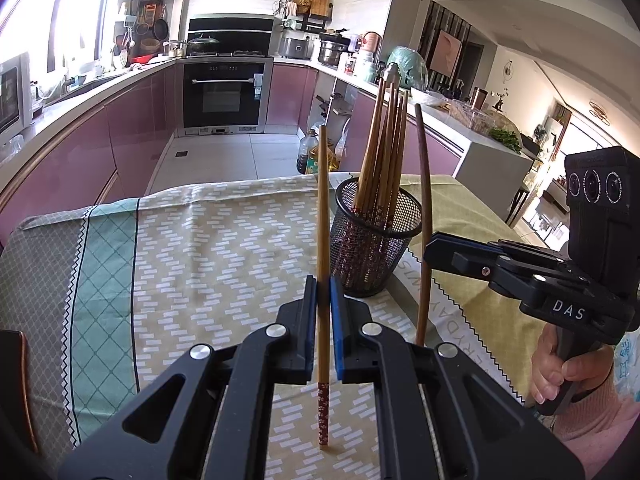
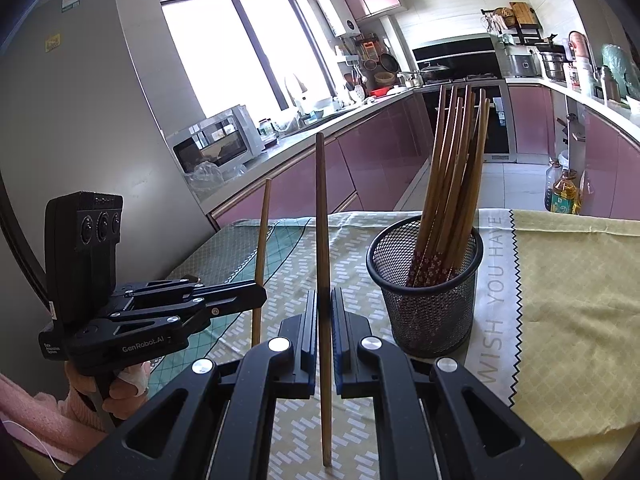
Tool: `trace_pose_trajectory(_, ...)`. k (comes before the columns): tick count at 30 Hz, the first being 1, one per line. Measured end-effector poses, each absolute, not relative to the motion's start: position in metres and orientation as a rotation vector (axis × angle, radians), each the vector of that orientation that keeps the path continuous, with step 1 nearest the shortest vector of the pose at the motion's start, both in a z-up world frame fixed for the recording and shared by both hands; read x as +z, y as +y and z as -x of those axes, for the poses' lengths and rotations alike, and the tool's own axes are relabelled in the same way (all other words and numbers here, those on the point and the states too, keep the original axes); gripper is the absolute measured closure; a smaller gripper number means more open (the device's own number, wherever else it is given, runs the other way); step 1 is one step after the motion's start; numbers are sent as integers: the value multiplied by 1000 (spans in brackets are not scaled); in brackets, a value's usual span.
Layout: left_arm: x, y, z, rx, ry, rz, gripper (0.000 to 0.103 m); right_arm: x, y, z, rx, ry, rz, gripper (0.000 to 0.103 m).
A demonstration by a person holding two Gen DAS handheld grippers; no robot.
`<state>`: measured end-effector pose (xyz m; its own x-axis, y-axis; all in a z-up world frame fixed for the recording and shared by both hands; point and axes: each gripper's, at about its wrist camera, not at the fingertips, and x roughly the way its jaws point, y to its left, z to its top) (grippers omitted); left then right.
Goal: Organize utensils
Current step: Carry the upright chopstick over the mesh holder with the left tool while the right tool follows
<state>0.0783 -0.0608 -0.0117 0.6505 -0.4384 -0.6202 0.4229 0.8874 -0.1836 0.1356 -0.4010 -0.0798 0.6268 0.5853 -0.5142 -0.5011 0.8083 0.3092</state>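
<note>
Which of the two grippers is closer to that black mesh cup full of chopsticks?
Right, narrowly. The right gripper sits beside the mesh cup, just to its left. The left gripper is also left of it, farther out.

Black handheld left gripper (image 2: 256, 292) with silver screws, blue finger pads (image 1: 337, 332), white "GenRobot.AI" lettering; pink sleeve (image 2: 36, 412) at the wrist.

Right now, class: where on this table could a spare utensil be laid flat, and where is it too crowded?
Free: the patterned cloth left of the mesh cup, up to the teal border, and the yellow cloth right of the cup. Crowded: the near strip before the cup, where the left gripper and right gripper each hold an upright chopstick.
</note>
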Motion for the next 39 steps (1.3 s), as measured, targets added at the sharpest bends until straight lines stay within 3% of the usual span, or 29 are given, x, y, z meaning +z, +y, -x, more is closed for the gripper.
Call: trace_pose_trajectory(39,22,-67,-86,-531,625,39,95,-51,-419,-140,581,551,-149,97)
